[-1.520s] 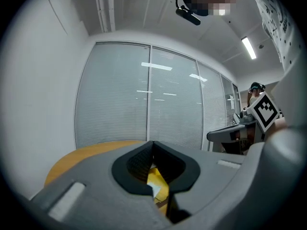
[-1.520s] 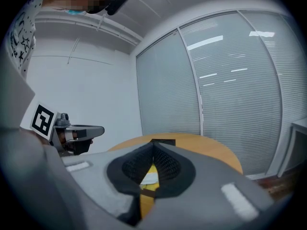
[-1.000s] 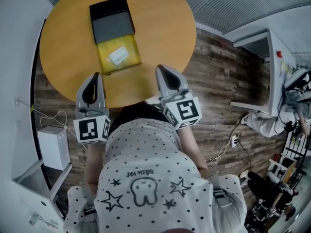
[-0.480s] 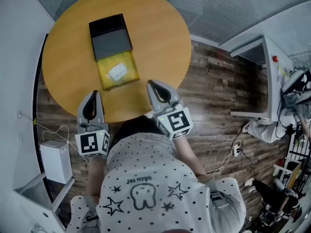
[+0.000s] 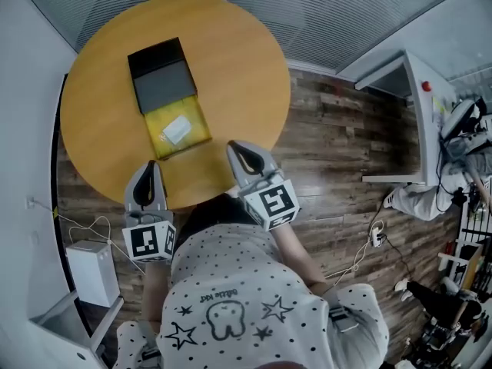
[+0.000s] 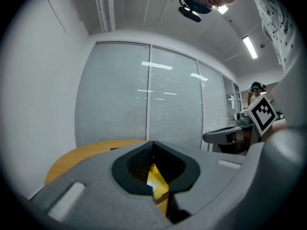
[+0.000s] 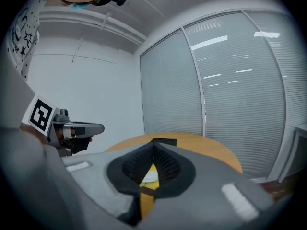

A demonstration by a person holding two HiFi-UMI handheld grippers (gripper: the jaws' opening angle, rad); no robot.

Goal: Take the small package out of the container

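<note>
Both the left tool (image 5: 150, 167) and the right tool (image 5: 234, 148) hover pressed together, empty, over the tabletop's (image 5: 238, 68) near edge. The small package (image 5: 175, 131) lies inside the open yellow container (image 5: 196, 123). The approach seems under way; next, one tool must spread and reach in.
</note>
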